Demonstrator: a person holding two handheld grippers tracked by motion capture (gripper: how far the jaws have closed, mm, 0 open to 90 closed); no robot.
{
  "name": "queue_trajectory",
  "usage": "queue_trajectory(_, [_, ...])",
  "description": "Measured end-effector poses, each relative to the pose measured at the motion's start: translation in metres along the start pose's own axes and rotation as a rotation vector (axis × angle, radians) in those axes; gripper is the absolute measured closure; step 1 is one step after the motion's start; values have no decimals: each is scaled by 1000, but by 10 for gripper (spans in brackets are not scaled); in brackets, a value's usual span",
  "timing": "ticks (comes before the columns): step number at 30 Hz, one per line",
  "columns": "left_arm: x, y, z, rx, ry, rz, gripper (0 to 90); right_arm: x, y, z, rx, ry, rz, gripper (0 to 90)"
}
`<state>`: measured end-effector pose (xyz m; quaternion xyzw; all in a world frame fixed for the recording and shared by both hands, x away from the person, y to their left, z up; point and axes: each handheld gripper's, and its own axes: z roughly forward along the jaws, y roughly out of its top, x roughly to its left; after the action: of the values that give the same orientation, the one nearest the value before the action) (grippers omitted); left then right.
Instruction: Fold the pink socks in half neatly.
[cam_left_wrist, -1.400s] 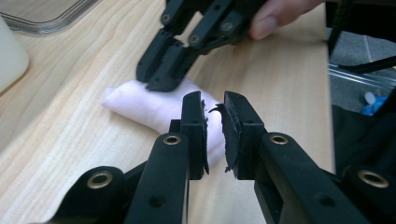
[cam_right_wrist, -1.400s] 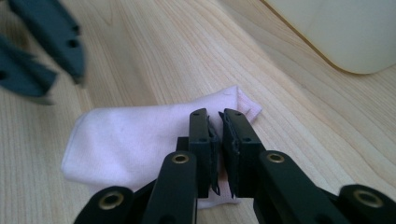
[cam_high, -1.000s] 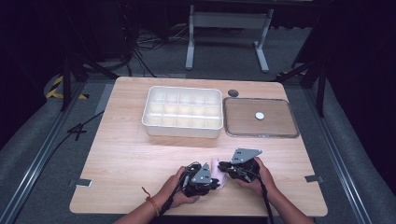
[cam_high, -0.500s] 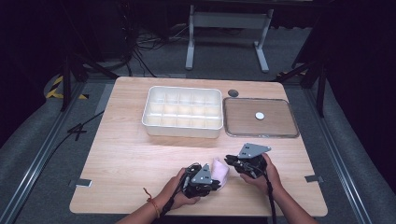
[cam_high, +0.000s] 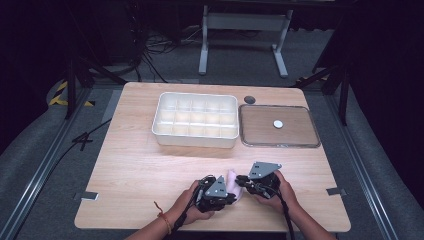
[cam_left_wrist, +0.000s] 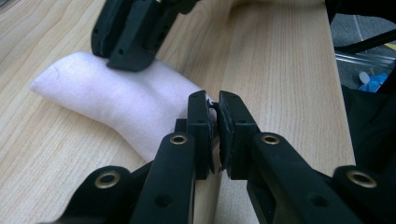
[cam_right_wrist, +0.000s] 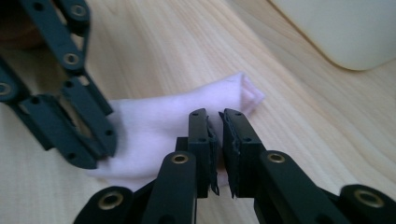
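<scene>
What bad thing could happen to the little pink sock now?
The small pale pink sock lies on the wooden table, pinched by the left gripper and the right gripper. Each holds just a thin bit of cloth, so one edge might slip free. If both pull apart, the sock could stretch or twist. It also lies near the table's front edge, so a dropped sock might slide off.

- I see a light wooden table (cam_high: 135, 165); it carries everything here
- a white compartment tray (cam_high: 196, 120) sits toward the far side, near the middle
- just beside it, to the right, lies a flat clear-rimmed tray (cam_high: 278, 126); a small white disc (cam_high: 278, 123) rests in it
- a pale pink sock (cam_left_wrist: 116, 100) lies at the near edge
</scene>
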<state>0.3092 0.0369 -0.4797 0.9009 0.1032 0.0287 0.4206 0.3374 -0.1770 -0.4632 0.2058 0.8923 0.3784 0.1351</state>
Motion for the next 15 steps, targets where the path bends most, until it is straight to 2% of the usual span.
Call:
queue_trajectory(10, [0,0,0,4,-4,-20,831,-5,-2,1,-2,4,40,818])
queue_trajectory(15, [1,1,1,-3,-6,-12,832,-8,-4,0,1,-16,51,816])
